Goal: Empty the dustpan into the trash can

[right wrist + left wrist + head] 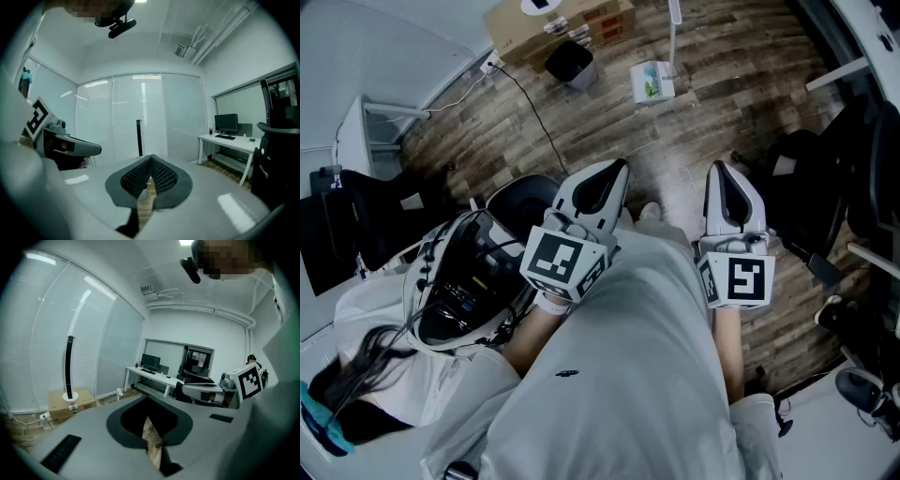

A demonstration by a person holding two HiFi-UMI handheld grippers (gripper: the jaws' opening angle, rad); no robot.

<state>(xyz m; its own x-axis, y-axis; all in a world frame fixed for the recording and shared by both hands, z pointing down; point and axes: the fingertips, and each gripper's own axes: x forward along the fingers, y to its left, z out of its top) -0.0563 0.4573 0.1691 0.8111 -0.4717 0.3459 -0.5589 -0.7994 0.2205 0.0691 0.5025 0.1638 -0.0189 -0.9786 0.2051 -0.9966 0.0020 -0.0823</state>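
A small black trash can (570, 62) stands on the wood floor at the far side, beside a cardboard box (562, 23). To its right is a white and green dustpan (652, 82) with an upright white handle (674, 23). Both grippers are held close to the person's body, well short of them. My left gripper (614, 173) is shut with nothing in it, and in its own view the jaws (148, 400) meet over bare floor. My right gripper (719, 173) is shut and empty too, its tips (150, 159) pressed together.
Black office chairs stand at the left (380, 202) and the right (811, 187). A dark round seat (523, 197) and a cabled device (459, 281) sit near my left side. A white desk with a monitor (152, 373) lines the wall. A cable (539, 117) crosses the floor.
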